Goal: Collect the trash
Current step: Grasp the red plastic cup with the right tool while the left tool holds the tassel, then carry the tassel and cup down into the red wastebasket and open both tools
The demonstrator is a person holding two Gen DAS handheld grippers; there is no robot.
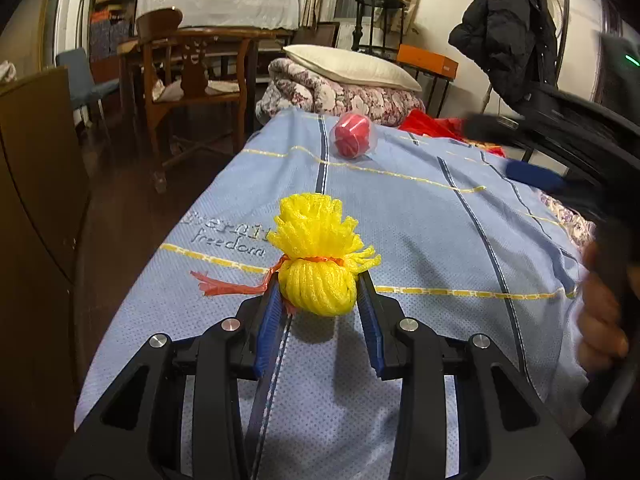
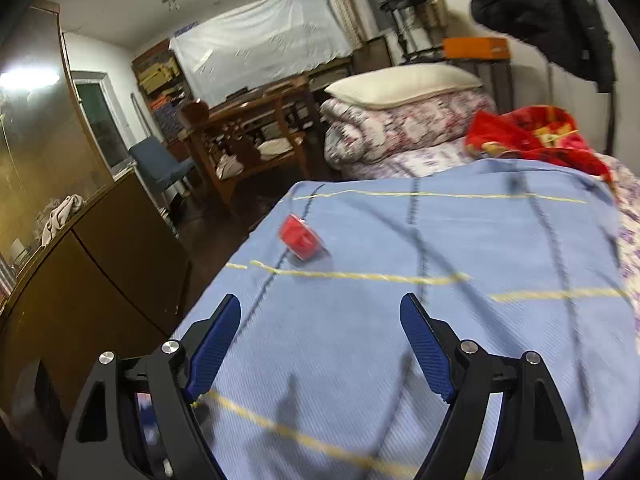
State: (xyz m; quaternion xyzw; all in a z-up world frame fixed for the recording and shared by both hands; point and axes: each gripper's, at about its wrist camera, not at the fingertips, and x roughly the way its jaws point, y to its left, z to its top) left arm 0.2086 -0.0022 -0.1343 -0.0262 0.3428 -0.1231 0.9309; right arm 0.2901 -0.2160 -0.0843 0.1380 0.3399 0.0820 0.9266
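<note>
Left wrist view. The left gripper [image 1: 320,292] points forward and downward over a bed covered with a blue blanket [image 1: 420,232]. Its jaws stand partly closed, both blue pads pressed on the lower half of a yellow foam net [image 1: 316,256], a bunched piece of trash tied at its waist with an orange strip [image 1: 240,286]. The strip trails to the left of the net, beside the left finger. The net's frayed upper half sticks out beyond the fingertips. Whether the net rests on the blanket or is lifted clear cannot be told. Farther along the bed lies a red ball [image 1: 352,136] in a clear wrapper, well apart from the net. At the right edge, blurred, the right gripper [image 1: 536,148] reaches in over the blanket, with a hand [image 1: 604,320] around its dark handle lower down.

Right wrist view. The right gripper [image 2: 320,340] is tilted downward over the blue blanket [image 2: 460,240] and rolled slightly, so the room appears slanted. Its jaws stand wide apart with only blanket between them; nothing is held. The red ball [image 2: 302,238], blurred, lies ahead and a little left of the left finger, near the bed's left edge, untouched. Behind the blanket are a folded floral quilt [image 2: 400,128] with a pillow [image 2: 404,82] on top, and a red cloth [image 2: 532,136] to the right.
</note>
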